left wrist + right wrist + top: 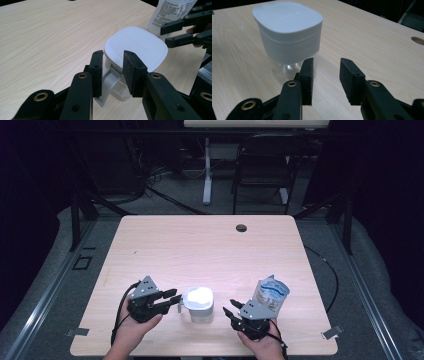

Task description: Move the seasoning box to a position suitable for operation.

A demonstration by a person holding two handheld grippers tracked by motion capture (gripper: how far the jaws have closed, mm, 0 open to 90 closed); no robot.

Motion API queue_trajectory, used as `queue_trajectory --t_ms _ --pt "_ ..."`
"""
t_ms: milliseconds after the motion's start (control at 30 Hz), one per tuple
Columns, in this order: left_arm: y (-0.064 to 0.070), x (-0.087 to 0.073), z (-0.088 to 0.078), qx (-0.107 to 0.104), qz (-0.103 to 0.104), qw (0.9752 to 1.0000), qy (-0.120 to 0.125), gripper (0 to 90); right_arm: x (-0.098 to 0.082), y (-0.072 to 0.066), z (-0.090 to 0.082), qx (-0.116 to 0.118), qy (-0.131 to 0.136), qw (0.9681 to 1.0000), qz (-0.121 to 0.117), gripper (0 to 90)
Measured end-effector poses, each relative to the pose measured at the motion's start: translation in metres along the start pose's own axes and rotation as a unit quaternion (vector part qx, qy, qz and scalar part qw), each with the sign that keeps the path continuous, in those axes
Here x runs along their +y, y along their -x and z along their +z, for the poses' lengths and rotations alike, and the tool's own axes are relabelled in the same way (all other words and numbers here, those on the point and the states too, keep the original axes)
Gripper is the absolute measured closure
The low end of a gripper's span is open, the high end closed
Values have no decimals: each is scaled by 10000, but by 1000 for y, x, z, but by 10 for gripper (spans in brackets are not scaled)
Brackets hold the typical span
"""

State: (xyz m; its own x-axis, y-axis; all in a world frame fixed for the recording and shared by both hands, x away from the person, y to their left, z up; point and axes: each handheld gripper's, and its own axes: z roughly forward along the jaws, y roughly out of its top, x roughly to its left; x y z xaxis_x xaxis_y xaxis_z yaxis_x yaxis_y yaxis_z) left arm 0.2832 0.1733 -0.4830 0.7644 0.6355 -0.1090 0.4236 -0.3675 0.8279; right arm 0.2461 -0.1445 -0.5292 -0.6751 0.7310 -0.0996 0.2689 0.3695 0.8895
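Fingers on my left gripper (pixel 112 73) stand half apart around the grey handle (pixel 109 85) of the white-lidded jug (pixel 136 46), not yet pressing it as far as I can tell. My right gripper (pixel 326 78) is open with nothing between its fingers, just beside the jug. The jug stands upright near the bench's (pixel 200 245) front edge, between both grippers, with a labelled pouch (pixel 271 294) close behind my right hand.

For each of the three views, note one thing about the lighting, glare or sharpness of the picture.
High view: the white container's lid is blown out by glare, and the room beyond the table falls into darkness. Left gripper view: the lid is evenly lit and sharp, while the pouch at the top edge is bright, its print soft. Right gripper view: the near jaws look slightly soft, and the container throws a faint shadow.
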Motion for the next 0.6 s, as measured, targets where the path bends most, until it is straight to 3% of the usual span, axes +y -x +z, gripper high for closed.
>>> queue_trajectory --t_ms 600 --pt "6 14 8 -65 106 9999 78 736 12 1 4 7 -51 10000 75 648"
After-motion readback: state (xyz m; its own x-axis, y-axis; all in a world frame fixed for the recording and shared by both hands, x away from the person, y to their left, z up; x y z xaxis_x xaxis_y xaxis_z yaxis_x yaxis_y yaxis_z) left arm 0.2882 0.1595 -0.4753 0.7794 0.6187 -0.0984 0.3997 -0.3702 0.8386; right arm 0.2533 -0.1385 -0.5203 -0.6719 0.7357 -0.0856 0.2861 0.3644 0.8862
